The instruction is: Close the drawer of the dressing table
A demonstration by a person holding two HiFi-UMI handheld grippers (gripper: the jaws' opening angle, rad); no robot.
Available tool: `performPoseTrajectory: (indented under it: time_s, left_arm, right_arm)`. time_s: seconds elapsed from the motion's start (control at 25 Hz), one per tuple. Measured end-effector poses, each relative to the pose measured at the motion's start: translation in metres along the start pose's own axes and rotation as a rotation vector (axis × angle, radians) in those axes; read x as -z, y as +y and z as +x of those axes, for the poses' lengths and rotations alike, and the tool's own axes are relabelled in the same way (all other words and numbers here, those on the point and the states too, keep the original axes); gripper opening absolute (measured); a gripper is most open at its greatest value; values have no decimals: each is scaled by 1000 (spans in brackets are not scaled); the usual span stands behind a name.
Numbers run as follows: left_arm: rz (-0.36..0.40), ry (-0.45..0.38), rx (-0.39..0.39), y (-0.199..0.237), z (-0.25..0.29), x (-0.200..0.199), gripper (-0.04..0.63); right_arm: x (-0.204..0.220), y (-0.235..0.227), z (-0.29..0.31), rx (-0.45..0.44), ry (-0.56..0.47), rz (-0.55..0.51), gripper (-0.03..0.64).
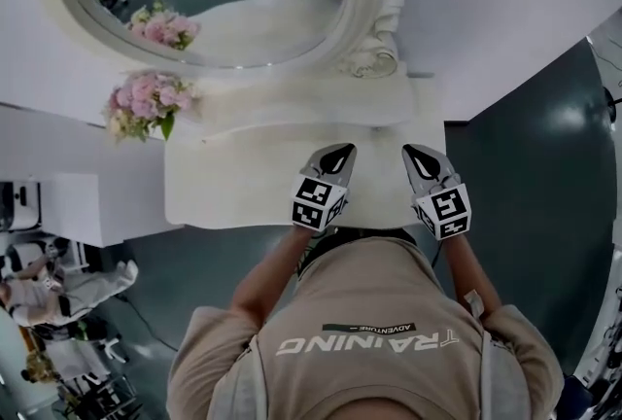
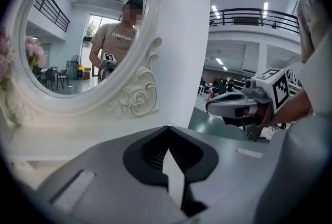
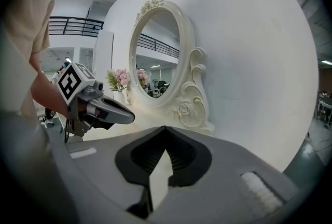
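Note:
The white dressing table (image 1: 228,187) stands against the wall with its oval mirror (image 1: 209,34) above. Its drawer is not seen in any view; my body and the tabletop hide the front. My left gripper (image 1: 340,154) hovers over the top's front edge with its jaws shut and nothing between them. About a hand's width to the right, my right gripper (image 1: 416,156) is also shut and empty. In the left gripper view my own jaws (image 2: 166,128) point at the carved mirror frame (image 2: 136,98). In the right gripper view the jaws (image 3: 165,128) face the mirror (image 3: 158,57).
A pink flower bouquet (image 1: 146,105) stands on the table's left end. A white cabinet (image 1: 83,206) stands left of the table. Dark green floor (image 1: 530,175) lies to the right. A person (image 1: 53,290) and chairs are at the lower left.

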State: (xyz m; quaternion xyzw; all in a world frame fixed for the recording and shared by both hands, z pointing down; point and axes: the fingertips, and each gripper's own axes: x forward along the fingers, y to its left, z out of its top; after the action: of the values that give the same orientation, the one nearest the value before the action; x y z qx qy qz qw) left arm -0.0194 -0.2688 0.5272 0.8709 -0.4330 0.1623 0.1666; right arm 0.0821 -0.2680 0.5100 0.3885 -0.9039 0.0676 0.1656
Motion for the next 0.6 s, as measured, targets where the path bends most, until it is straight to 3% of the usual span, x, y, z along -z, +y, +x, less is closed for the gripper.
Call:
performPoseTrajectory:
  time_s: [0.6]
  left_arm:
    - [65, -256, -8, 12, -58, -107, 17]
  right_arm:
    - [-117, 1, -19, 31, -211, -8, 2]
